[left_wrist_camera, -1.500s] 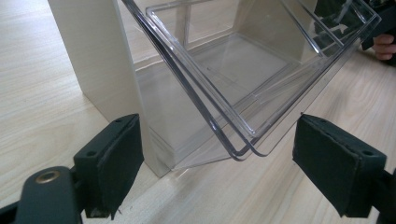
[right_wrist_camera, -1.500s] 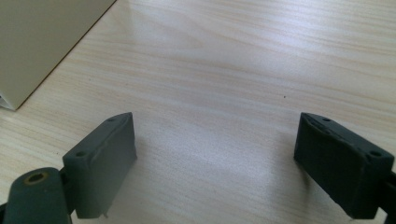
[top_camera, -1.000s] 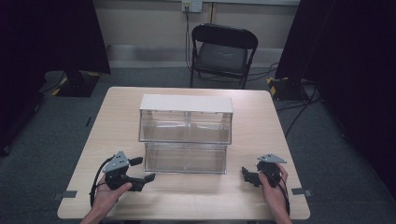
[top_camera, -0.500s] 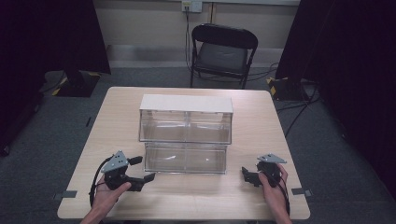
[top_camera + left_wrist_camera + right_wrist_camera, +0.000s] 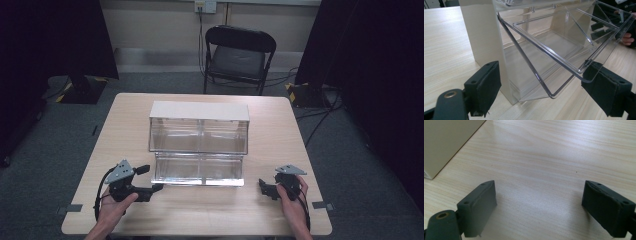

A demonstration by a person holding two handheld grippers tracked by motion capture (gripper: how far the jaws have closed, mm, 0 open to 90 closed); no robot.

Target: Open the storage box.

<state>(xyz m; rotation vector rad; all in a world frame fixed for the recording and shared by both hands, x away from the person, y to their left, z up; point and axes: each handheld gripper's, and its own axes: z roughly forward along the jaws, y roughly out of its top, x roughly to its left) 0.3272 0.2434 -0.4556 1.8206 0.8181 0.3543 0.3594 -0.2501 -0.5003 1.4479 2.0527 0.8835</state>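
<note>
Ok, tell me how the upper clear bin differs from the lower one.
The upper clear bin sits shut in the cream case; the lower clear bin is tipped out toward the person. The upper bin's front stands upright, the lower bin's leans forward. Both are see-through plastic and look empty.

Two black grippers (image 5: 134, 186) (image 5: 274, 186) with grey three-cornered top plates, trailing black cables (jaws square, screw-fastened pads).

The clear plastic tilt-out bin (image 5: 554, 47) beyond the left gripper (image 5: 549, 87) is cut off at the frame's top; its far contents remain indistinct.
</note>
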